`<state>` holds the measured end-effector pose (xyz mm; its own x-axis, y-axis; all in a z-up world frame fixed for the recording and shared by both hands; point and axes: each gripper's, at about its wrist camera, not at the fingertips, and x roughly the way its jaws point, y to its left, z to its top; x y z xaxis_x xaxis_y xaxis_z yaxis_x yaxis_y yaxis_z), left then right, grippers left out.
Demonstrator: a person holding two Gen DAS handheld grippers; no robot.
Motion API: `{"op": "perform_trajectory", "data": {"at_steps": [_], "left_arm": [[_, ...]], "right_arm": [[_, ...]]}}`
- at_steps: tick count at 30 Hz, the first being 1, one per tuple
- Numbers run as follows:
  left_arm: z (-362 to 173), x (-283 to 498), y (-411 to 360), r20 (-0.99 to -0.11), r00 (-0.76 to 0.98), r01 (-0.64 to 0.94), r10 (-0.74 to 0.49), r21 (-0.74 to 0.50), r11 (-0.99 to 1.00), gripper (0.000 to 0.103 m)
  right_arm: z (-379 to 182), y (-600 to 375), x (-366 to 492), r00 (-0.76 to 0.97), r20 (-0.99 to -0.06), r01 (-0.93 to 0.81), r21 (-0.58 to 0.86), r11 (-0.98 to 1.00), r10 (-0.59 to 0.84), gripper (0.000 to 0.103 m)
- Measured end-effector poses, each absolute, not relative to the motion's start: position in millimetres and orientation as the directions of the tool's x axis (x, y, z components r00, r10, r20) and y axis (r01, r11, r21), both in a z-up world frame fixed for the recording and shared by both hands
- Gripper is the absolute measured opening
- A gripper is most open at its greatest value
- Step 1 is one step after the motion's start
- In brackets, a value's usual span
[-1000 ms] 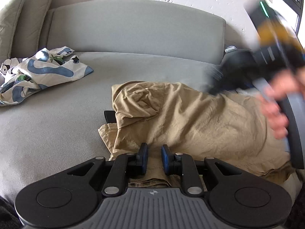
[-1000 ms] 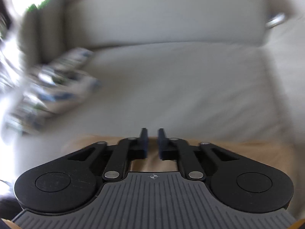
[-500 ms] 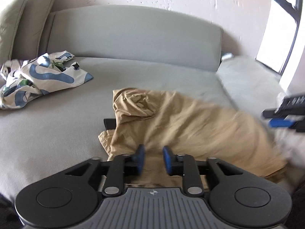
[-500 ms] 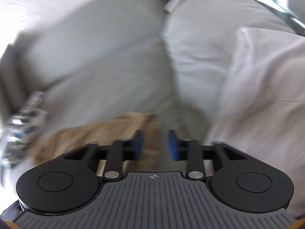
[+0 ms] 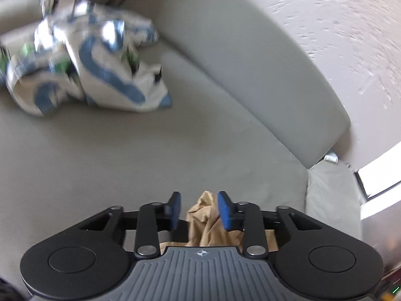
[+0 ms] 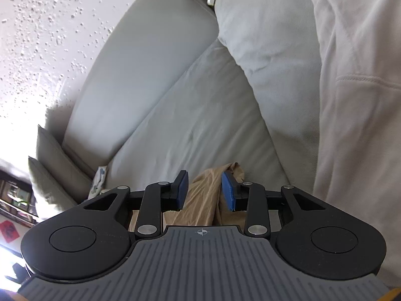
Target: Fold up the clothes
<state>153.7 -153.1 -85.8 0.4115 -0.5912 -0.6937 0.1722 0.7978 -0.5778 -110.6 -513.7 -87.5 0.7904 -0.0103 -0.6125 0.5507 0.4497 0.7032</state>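
Bunching tan garment (image 5: pixel 208 222), creased, between both tongs (image 5: pixel 199 209) (image 6: pixel 205 190), parted, closing.

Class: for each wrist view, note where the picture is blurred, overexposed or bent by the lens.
Left wrist view: patterned cloth and wall smeared by motion blur, window blown out white, sofa backrest bowed by the fisheye. Right wrist view: sharp, with glare at the left edge washing out the wall; straight cushion edges curve.

No legible text or labels anywhere.
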Motion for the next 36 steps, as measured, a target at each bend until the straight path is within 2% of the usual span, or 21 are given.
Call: {"op": "perform_trajectory", "data": {"at_steps": [6, 11, 14, 15, 16, 17, 18, 19, 21, 24, 26, 29, 32, 34, 35, 36], "left_arm": [[-104.8, 173.1, -163.1, -0.692, 0.346, 0.109, -0.634, -0.642, 0.759, 0.025], [-110.6, 179.3, -172.6, -0.674, 0.304, 0.098, -0.674, -0.681, 0.726, 0.025], [-112.0, 180.9, -179.2, -0.681, 0.297, 0.102, -0.669, -0.674, 0.732, 0.017], [-111.9, 181.0, -180.8, -0.685, 0.301, 0.106, -0.664, -0.668, 0.737, 0.007], [-112.0, 180.4, -181.7, -0.686, 0.304, 0.110, -0.661, -0.664, 0.740, 0.001], [-112.7, 179.5, -182.3, -0.686, 0.303, 0.112, -0.661, -0.664, 0.740, 0.000], [-112.3, 177.6, -183.2, -0.686, 0.309, 0.120, -0.659, -0.659, 0.742, 0.000], [-110.1, 174.0, -183.8, -0.684, 0.325, 0.138, -0.654, -0.649, 0.748, 0.000], [-104.6, 162.8, -179.9, -0.668, 0.369, 0.162, -0.646, -0.638, 0.753, 0.000], [-103.2, 144.5, -173.1, -0.659, 0.436, 0.162, -0.613, -0.612, 0.774, 0.000], [-105.9, 134.8, -170.8, -0.661, 0.467, 0.160, -0.587, -0.590, 0.792, 0.000], [-108.3, 126.7, -169.0, -0.668, 0.496, 0.139, -0.555, -0.570, 0.810, 0.000], [-104.5, 128.8, -170.7, -0.681, 0.509, 0.152, -0.527, -0.531, 0.833, 0.001], [-101.0, 131.8, -164.7, -0.680, 0.478, 0.171, -0.556, -0.549, 0.818, 0.005], [-94.0, 127.3, -159.4, -0.666, 0.495, 0.186, -0.558, -0.546, 0.817, 0.013], [-84.3, 119.3, -154.4, -0.646, 0.531, 0.211, -0.548, -0.526, 0.824, 0.027]], "right_arm": [[-101.5, -534.2, -102.1, 0.788, -0.616, 0.564, 0.738, 0.371, 0.026, 0.032], [-111.9, -540.9, -87.1, 0.745, -0.665, 0.614, 0.714, 0.335, 0.051, 0.031], [-116.6, -540.3, -78.7, 0.743, -0.665, 0.613, 0.722, 0.321, 0.078, 0.029], [-117.4, -540.0, -76.2, 0.741, -0.667, 0.614, 0.720, 0.322, 0.080, 0.029], [-118.5, -539.9, -73.7, 0.734, -0.674, 0.620, 0.715, 0.323, 0.082, 0.029], [-120.4, -539.4, -71.0, 0.726, -0.682, 0.627, 0.709, 0.322, 0.090, 0.029], [-122.5, -539.0, -68.2, 0.716, -0.691, 0.634, 0.704, 0.319, 0.100, 0.026], [-124.7, -537.3, -65.1, 0.706, -0.701, 0.642, 0.695, 0.323, 0.102, 0.015], [-121.7, -527.7, -59.6, 0.699, -0.711, 0.636, 0.664, 0.393, 0.070, 0.004], [-105.5, -502.9, -57.4, 0.705, -0.707, 0.609, 0.571, 0.551, -0.046, 0.002], [-103.7, -495.9, -59.7, 0.706, -0.703, 0.610, 0.549, 0.571, -0.079, 0.001], [-102.9, -486.8, -61.7, 0.678, -0.725, 0.642, 0.503, 0.578, -0.122, 0.000], [-101.6, -484.1, -65.5, 0.590, -0.774, 0.717, 0.372, 0.590, -0.229, 0.000], [-99.9, -490.4, -79.4, 0.588, -0.776, 0.733, 0.391, 0.557, -0.228, 0.000], [-95.6, -493.1, -90.1, 0.623, -0.753, 0.716, 0.440, 0.543, -0.211, 0.000], [-87.3, -491.3, -97.3, 0.647, -0.732, 0.699, 0.455, 0.552, -0.215, 0.002]]}}
